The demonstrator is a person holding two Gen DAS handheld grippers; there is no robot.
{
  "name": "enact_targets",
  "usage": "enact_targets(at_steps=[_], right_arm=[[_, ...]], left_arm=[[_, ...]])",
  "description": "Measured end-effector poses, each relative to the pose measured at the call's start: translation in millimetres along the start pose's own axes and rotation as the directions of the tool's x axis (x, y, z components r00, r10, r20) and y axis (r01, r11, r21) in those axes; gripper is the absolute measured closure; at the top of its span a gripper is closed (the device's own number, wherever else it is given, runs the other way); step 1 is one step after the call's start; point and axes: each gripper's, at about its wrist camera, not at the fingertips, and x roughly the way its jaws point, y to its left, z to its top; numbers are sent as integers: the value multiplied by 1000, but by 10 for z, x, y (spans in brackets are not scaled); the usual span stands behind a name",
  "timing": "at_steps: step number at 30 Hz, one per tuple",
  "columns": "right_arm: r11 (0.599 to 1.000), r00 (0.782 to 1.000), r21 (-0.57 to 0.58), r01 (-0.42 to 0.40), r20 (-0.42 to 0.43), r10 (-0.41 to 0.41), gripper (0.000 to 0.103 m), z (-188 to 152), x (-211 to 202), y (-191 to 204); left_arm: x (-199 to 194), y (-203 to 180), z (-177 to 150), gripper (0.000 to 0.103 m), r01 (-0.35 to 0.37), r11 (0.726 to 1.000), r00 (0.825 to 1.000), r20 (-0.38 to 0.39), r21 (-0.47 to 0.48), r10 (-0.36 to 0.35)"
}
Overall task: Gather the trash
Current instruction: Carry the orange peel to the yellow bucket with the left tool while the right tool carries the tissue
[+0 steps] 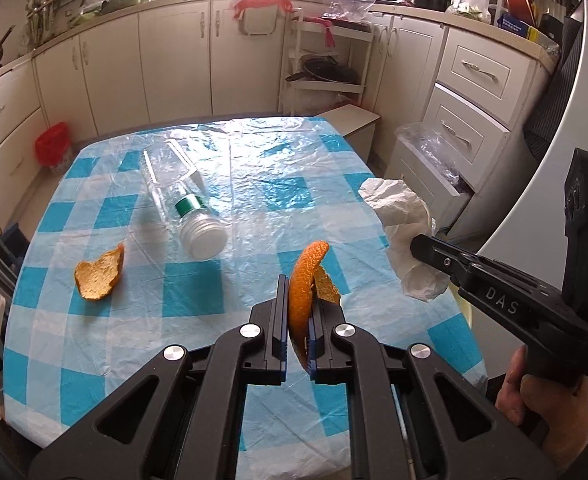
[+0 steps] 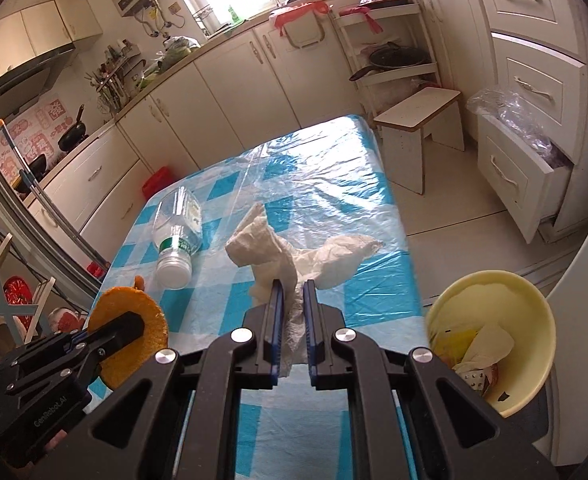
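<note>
- Left gripper [image 1: 298,312]: jaws clamped on one curled orange peel [image 1: 306,280], held clear above the table [image 1: 253,184], near its front edge
- Right gripper [image 2: 294,300]: jaws clamped on one crumpled white tissue [image 2: 269,252], which fans out in two lobes ahead of the fingertips, lifted off the table
- One hand [image 1: 534,392] visible gripping the handle of the right gripper, off the table's right front corner
- One pale yellow bin [image 2: 526,320] standing beside the table's right front corner, lower than the tabletop; paper and wrappers lie inside, count not readable
- Second orange peel [image 1: 99,276]: one piece lying flat on the table, left front area, well apart from the held peel
- Orange peels in total: two, one held and one on the table
- One clear plastic bottle [image 1: 181,196] with white cap and green label band, lying on its side on the table left of centre, cap toward the front edge
- Table covered by one blue-and-white chequered cloth under clear plastic sheeting
- One small wooden stool [image 2: 418,116] on the floor just beyond the table's far right corner
- One red bin [image 1: 53,146] on the floor off the table's far left corner, against the cabinets
</note>
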Motion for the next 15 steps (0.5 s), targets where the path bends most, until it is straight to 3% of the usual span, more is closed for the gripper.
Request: enact_targets(at_steps=[6,15], right_arm=[[990,995,111,90,22,-93,92,31,-137,-475],[945,978,252,207,-36,-204,92,-63,-90,-960]], left_arm=[[84,-322,96,96,46,998,999,6,33,-46],[321,-729,201,96,98,993,995,-14,68,-97]])
